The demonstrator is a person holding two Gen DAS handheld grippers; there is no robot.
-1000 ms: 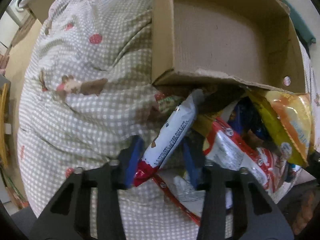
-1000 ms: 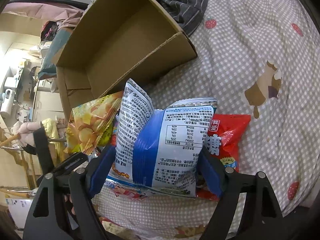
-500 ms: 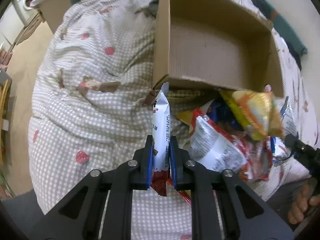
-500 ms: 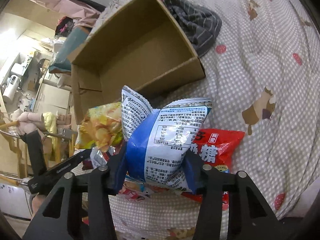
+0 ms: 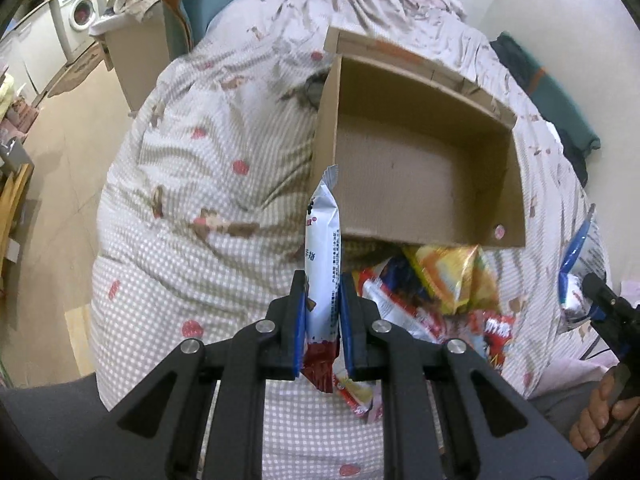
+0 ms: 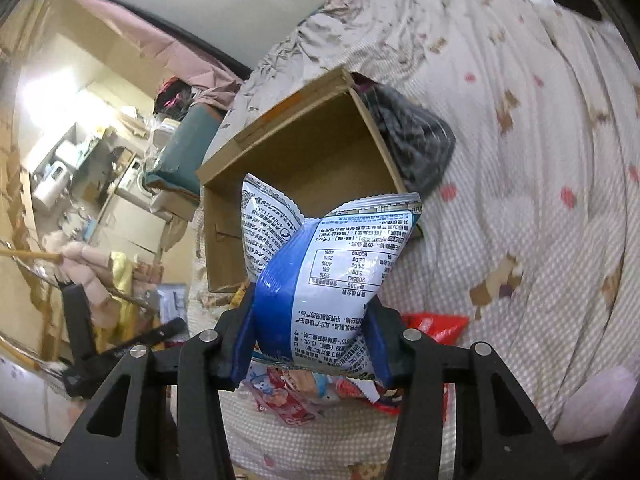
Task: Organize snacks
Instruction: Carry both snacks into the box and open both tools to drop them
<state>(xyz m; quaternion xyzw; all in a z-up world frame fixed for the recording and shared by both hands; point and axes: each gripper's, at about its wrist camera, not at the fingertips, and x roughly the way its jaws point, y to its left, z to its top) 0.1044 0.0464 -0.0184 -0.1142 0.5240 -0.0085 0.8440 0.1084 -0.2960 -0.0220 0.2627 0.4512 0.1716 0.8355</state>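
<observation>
Both packets have risen off the bed, left tool pinching the slim white bar, right tool squeezing the blue-and-white bag (bound, I'd judge, for the cardboard box).

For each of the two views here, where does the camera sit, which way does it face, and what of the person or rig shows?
Left wrist: sits on the left gripper, looking down over the bed at the cardboard box; its fingers pinch a slim white snack packet; the right gripper and a hand show at right.
Right wrist: sits on the right gripper, facing the box; it squeezes a blue-and-white bag; the left gripper shows at left.
Shared: the box, the checked quilt, the snack pile.
</observation>
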